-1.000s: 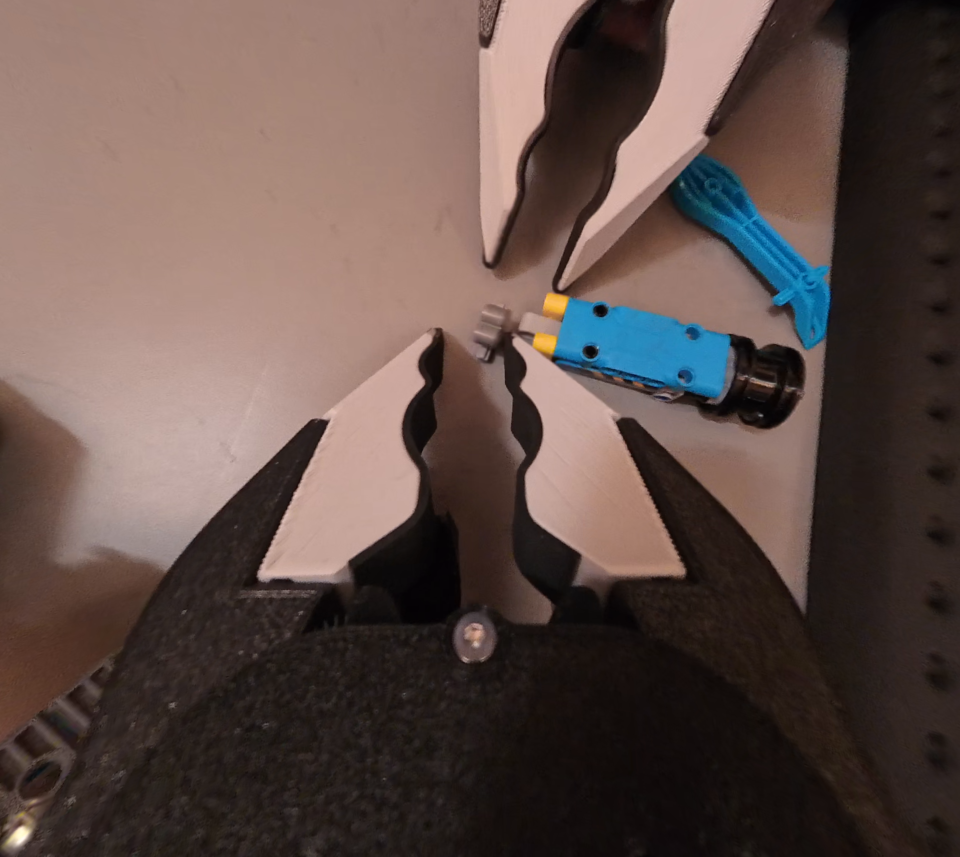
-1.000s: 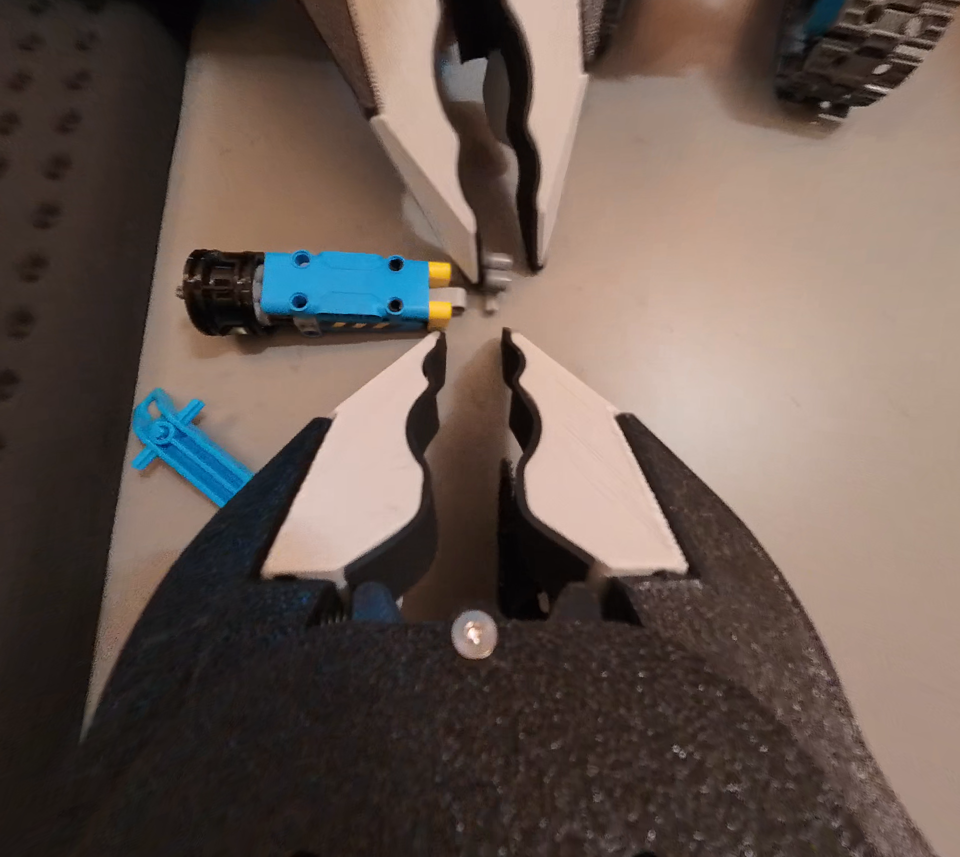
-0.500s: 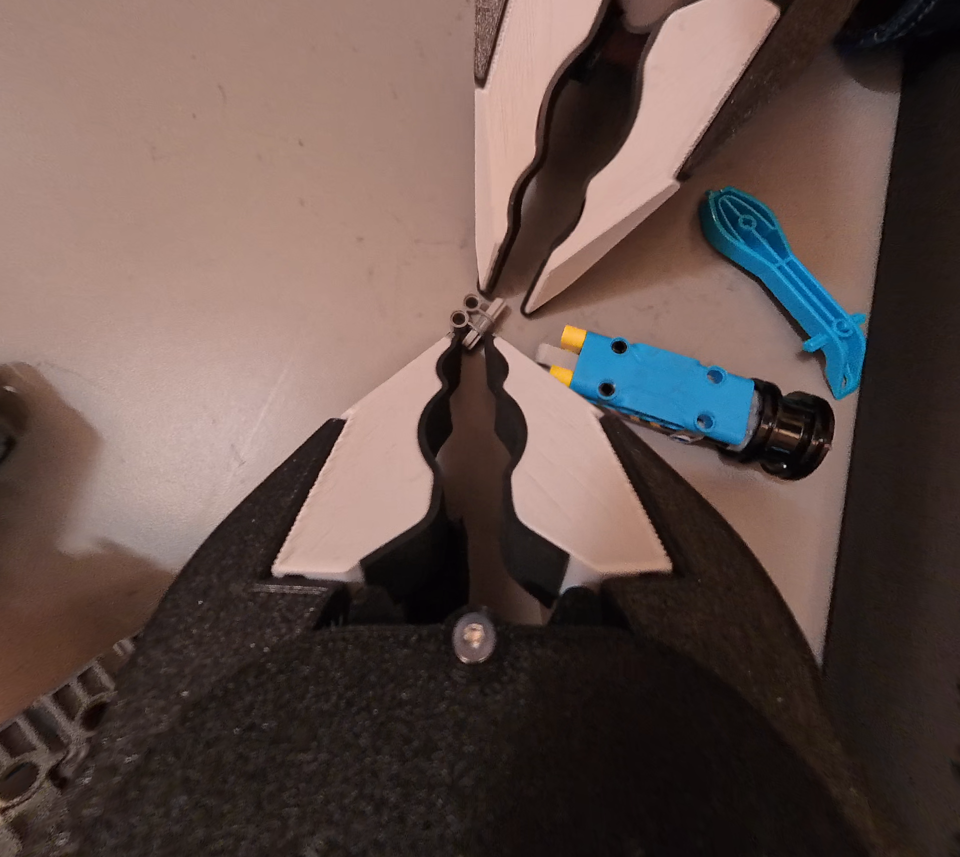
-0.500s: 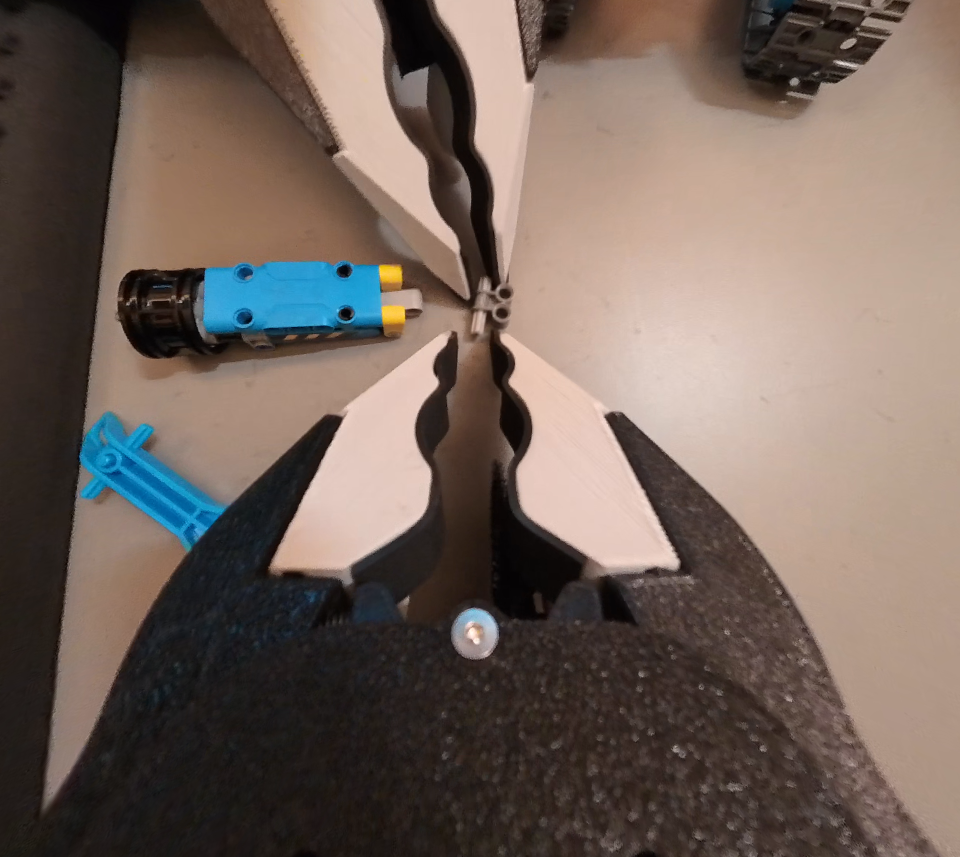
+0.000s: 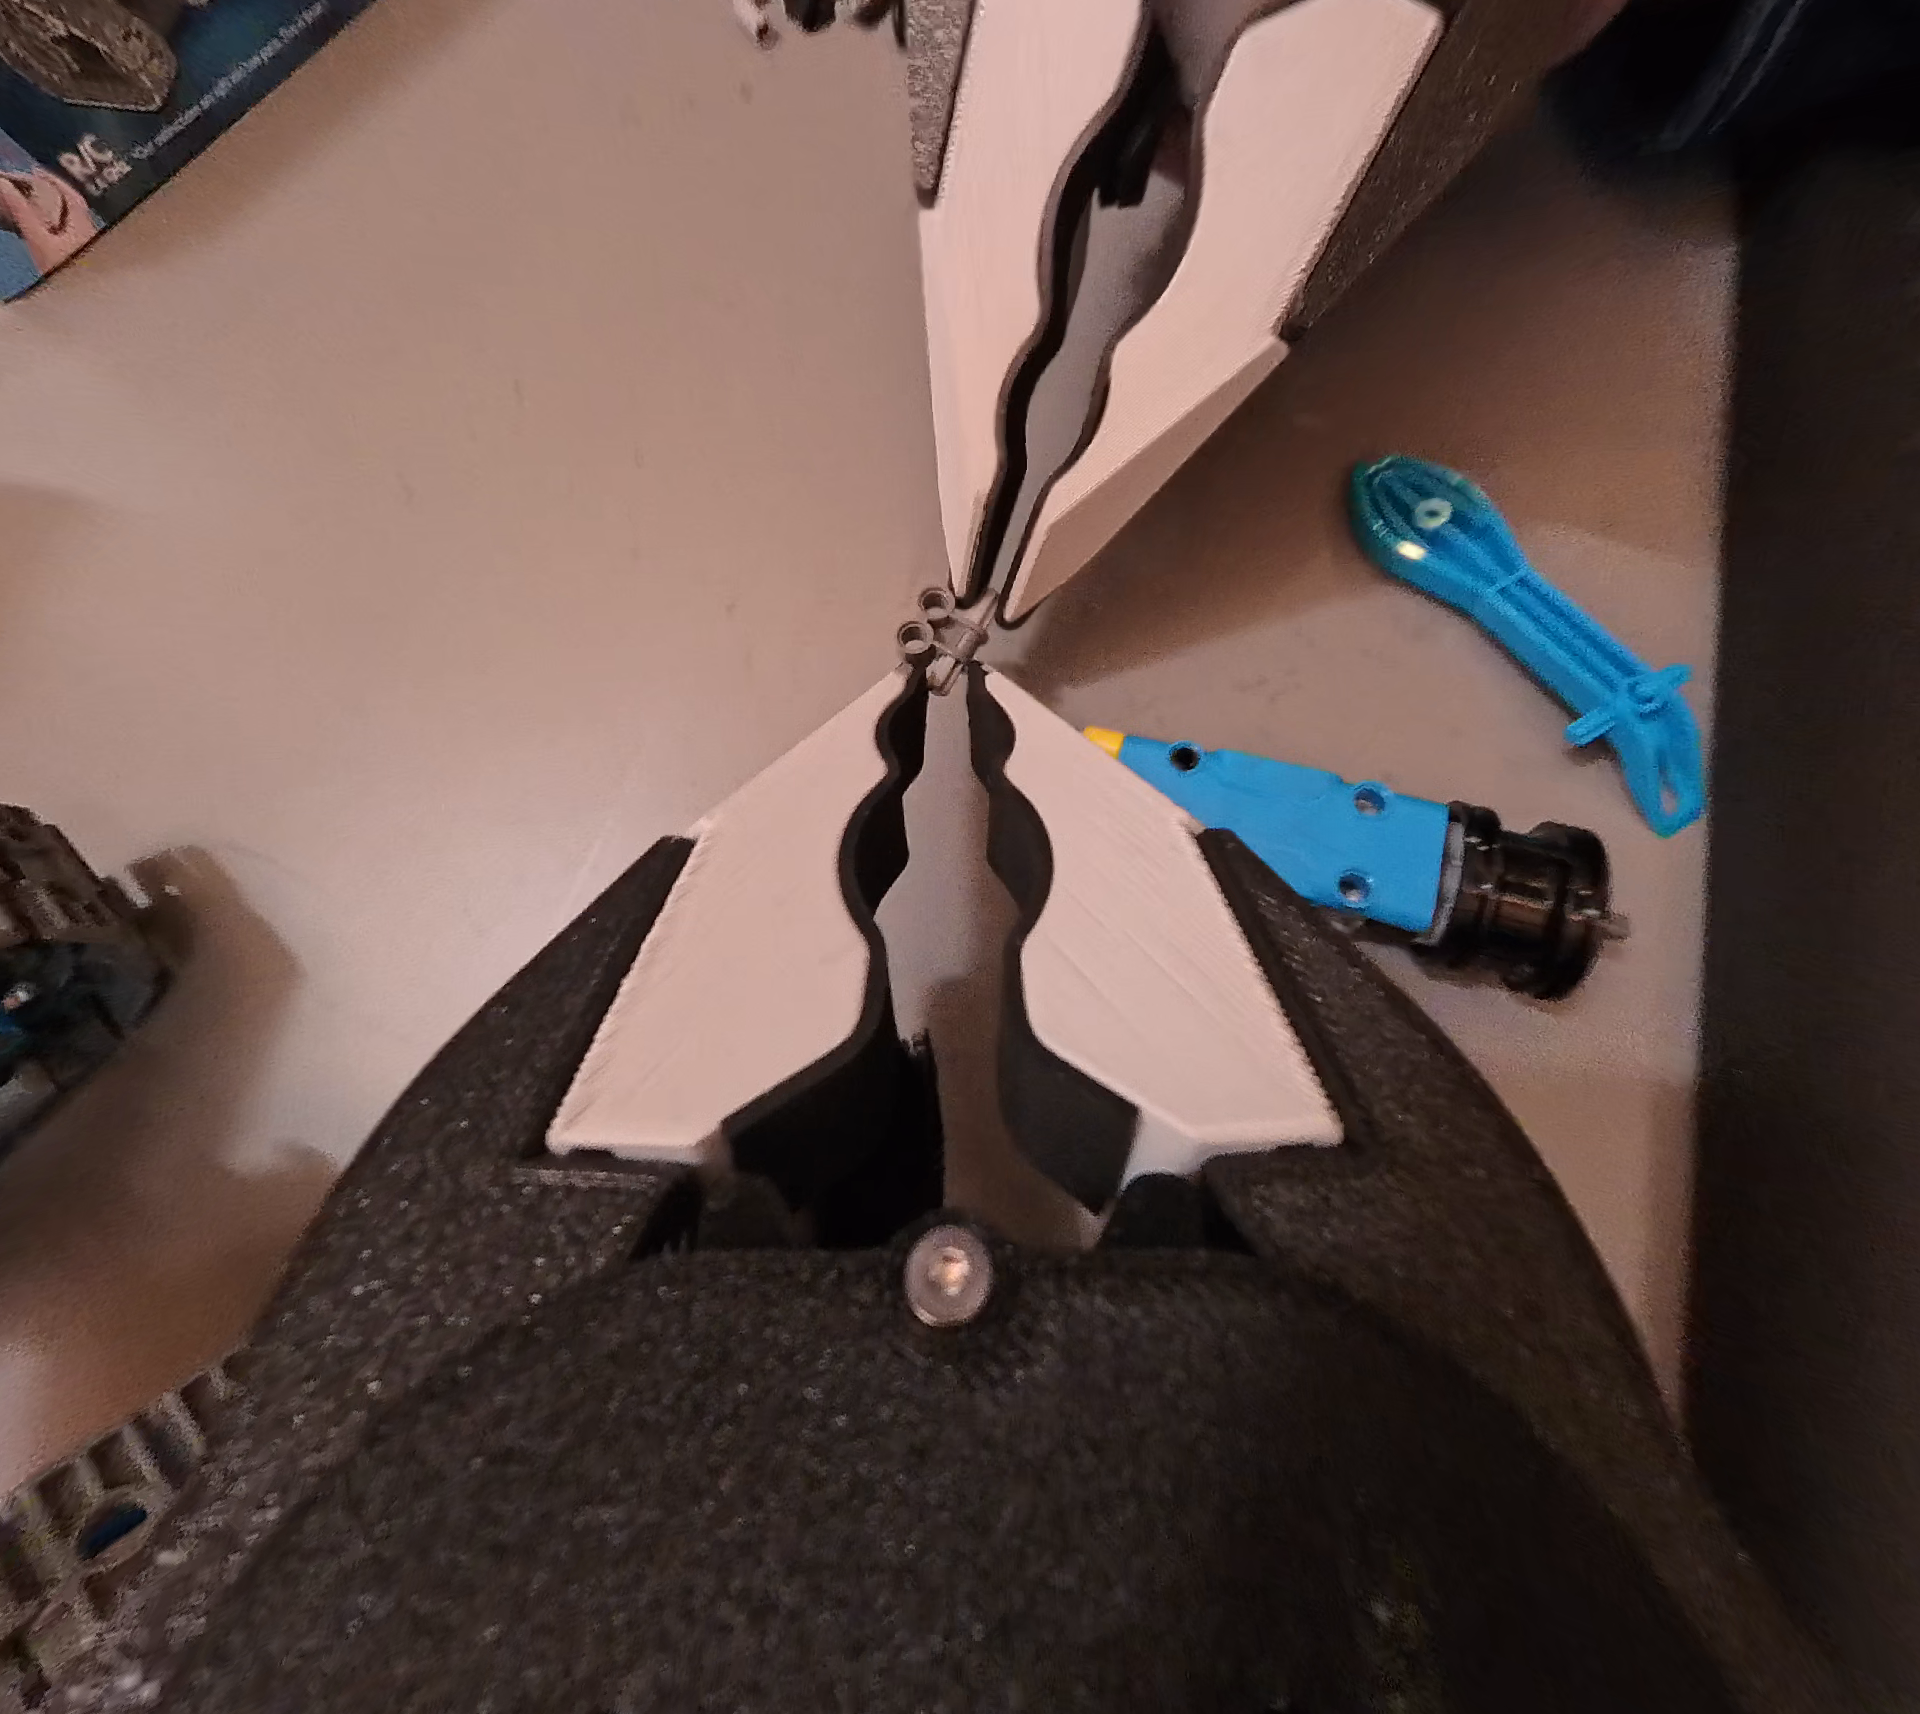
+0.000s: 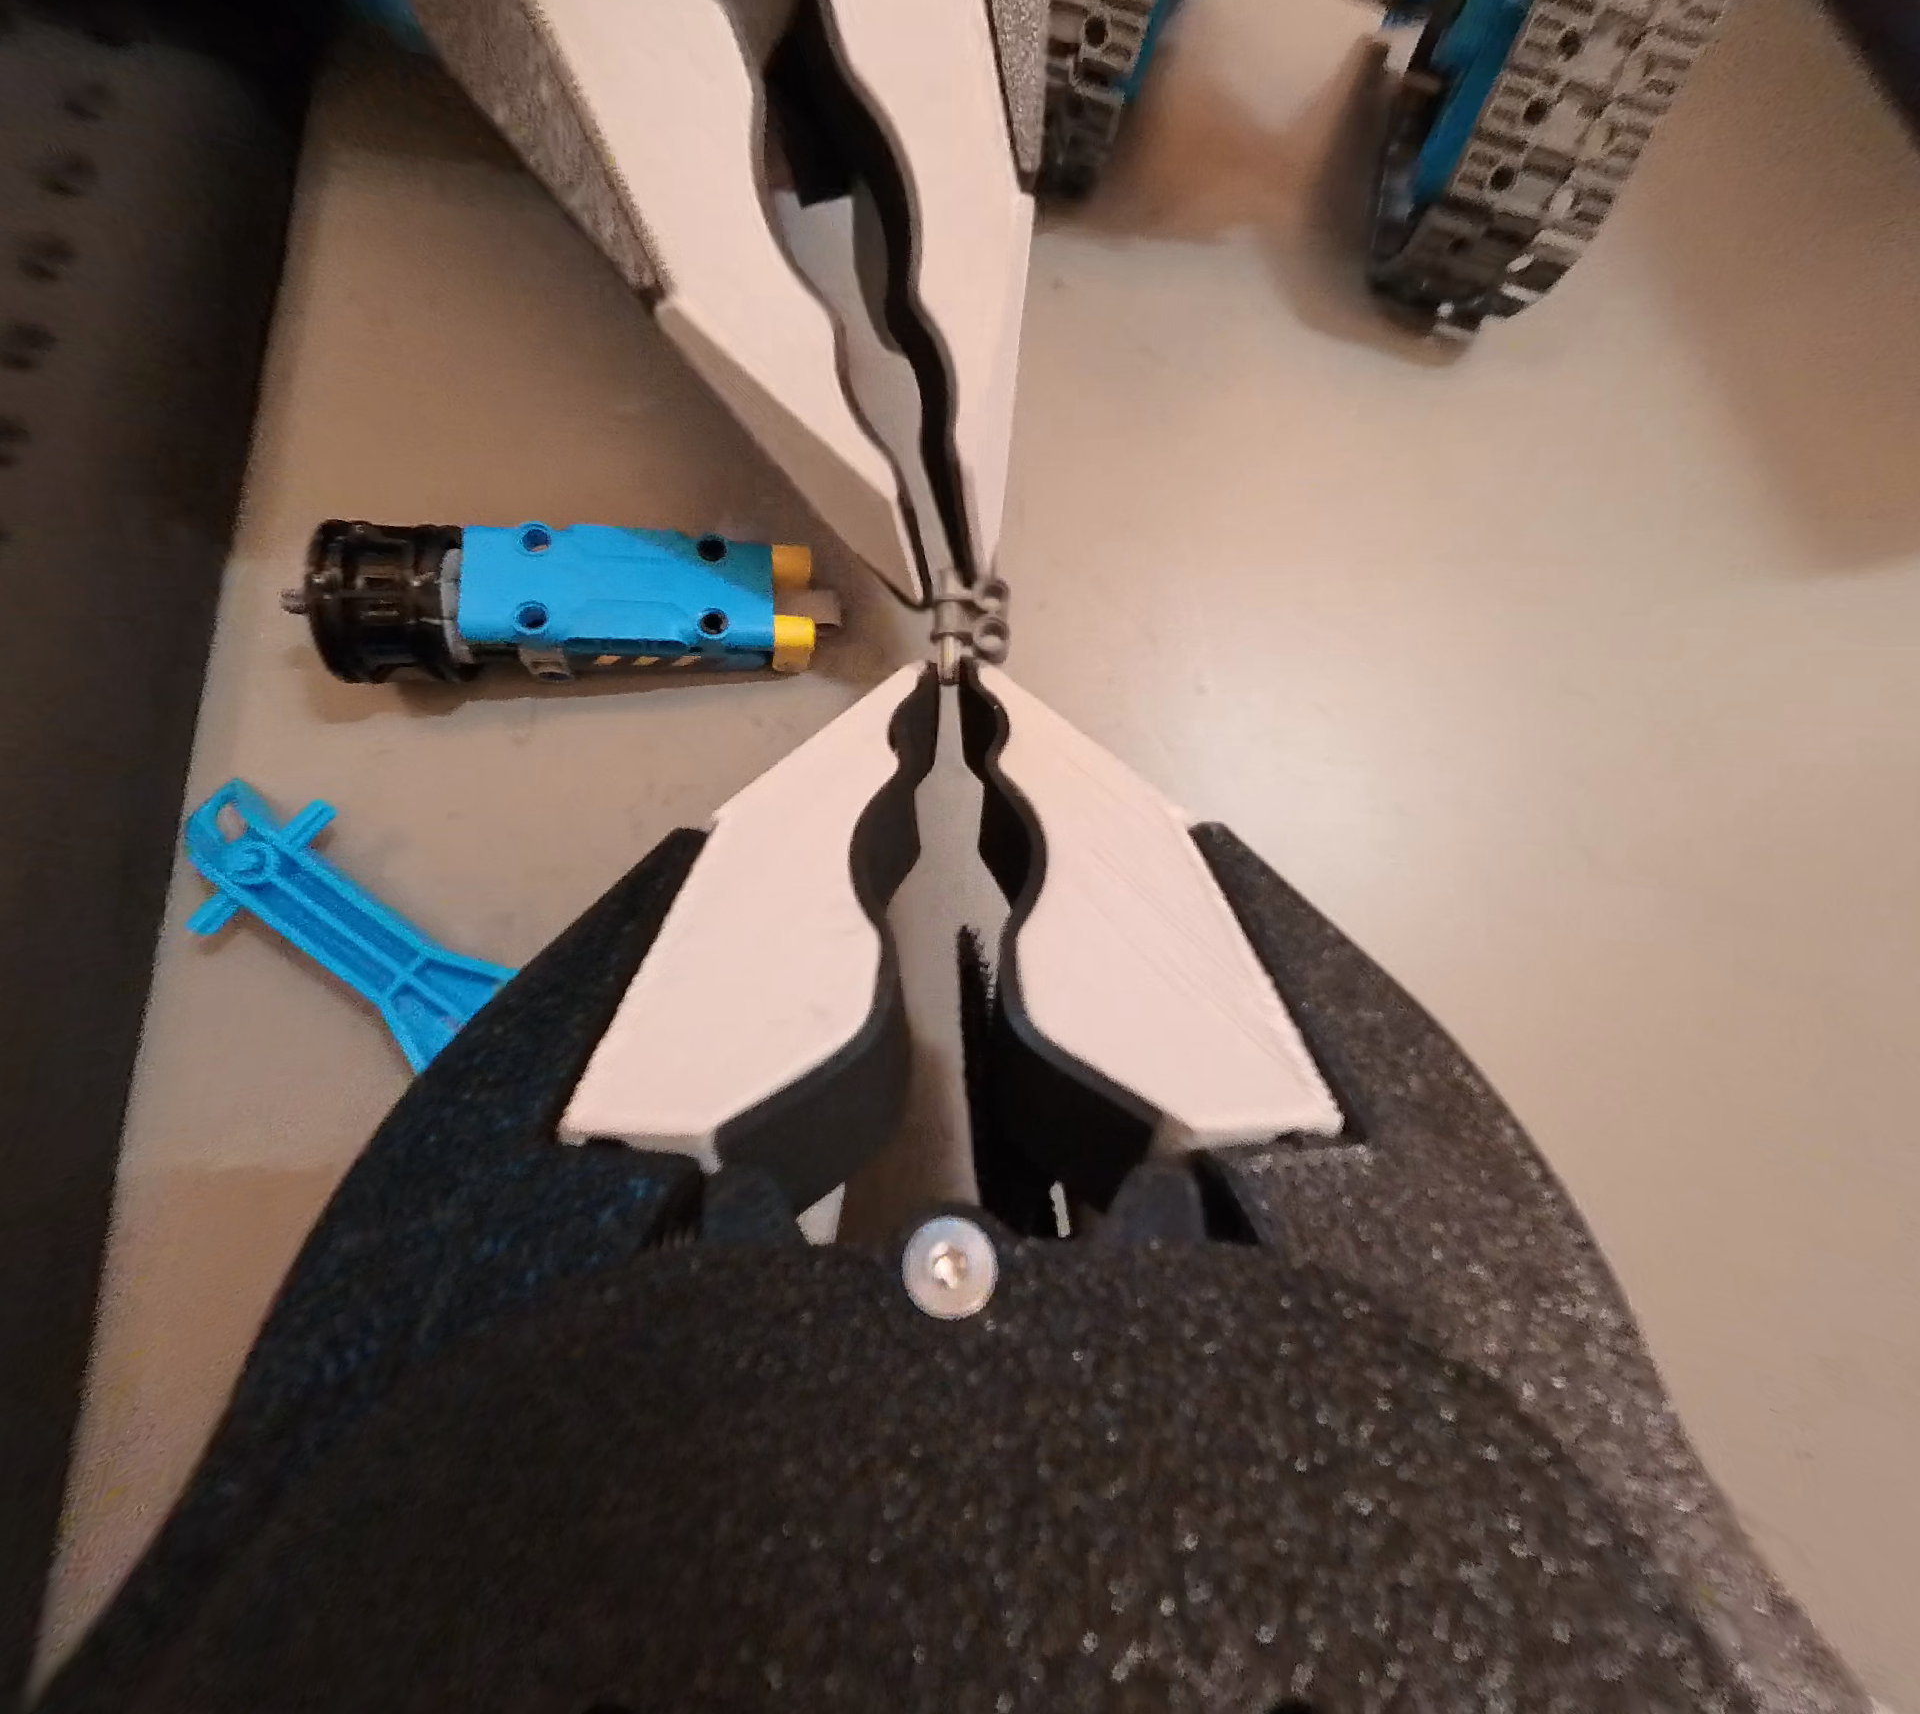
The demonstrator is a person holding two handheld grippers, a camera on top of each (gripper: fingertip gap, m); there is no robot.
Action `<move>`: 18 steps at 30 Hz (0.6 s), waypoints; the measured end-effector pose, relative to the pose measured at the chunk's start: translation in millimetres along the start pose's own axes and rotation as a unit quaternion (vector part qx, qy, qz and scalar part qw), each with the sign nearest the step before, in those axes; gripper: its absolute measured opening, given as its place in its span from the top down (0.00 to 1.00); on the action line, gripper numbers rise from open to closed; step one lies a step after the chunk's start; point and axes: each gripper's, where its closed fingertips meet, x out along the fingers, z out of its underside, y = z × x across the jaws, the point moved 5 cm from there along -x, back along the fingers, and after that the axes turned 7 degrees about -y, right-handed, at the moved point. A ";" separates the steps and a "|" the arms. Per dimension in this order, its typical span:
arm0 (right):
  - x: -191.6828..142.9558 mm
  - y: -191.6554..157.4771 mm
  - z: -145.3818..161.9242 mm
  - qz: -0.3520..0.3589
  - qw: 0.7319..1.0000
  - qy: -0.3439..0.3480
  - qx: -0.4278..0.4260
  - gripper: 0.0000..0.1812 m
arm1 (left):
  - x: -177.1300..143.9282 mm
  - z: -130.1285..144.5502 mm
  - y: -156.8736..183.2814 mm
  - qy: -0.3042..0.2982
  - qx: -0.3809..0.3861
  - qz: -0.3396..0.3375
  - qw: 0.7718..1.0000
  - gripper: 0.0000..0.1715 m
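Meeting tip to tip just above the worktop, the left gripper and right gripper each pinched one end of a tiny grey connector piece, long axis running straight between them, equally near both.

We see a tiny grey plastic connector piece with two round holes, seemingly on a thin pin, pinched between both grippers' tips above the beige tabletop.
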 end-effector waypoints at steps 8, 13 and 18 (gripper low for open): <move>-24.1 -5.1 -18.3 0.136 0.979 0.047 -0.146 0.99 | -16.9 -14.4 -8.1 0.102 -0.203 0.178 0.957 0.84; -30.0 -15.1 -28.7 0.163 0.965 0.069 -0.196 0.99 | -25.4 -24.0 -4.5 0.149 -0.230 0.245 0.930 0.94; -28.5 -17.2 -28.9 0.176 0.961 0.060 -0.206 0.99 | -26.0 -24.8 -1.3 0.142 -0.197 0.222 0.944 0.97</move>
